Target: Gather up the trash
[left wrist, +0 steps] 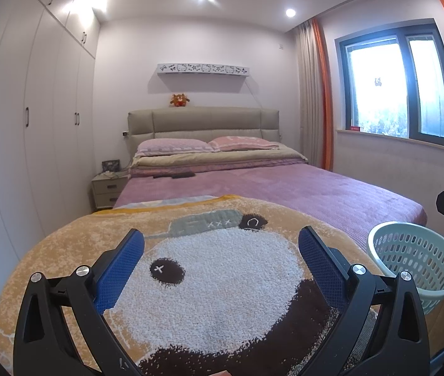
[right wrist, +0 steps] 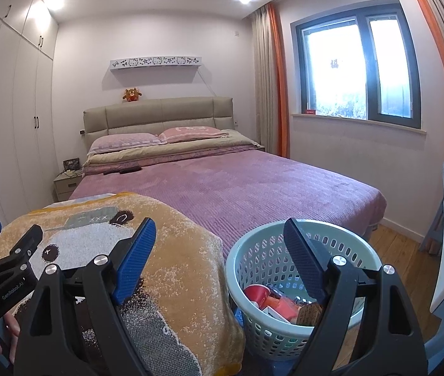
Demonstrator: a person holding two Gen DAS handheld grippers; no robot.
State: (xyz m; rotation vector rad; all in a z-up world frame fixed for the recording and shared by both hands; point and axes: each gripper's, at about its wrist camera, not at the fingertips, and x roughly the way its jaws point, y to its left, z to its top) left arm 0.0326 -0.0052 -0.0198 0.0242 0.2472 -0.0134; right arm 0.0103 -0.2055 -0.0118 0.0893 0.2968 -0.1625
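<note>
Trash (right wrist: 279,305) fills the upright basket (right wrist: 254,261); both tongs (right wrist: 218,260) gape empty.

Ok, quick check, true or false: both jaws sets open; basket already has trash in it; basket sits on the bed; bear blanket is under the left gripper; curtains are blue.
1. Both grippers, left gripper and right gripper, have their jaws open: true.
2. The basket holds trash: true.
3. The basket sits on the bed: false, it stands beside the bed's foot.
4. The bear blanket lies below the left gripper: true.
5. The curtains are blue: false, orange and beige.
</note>
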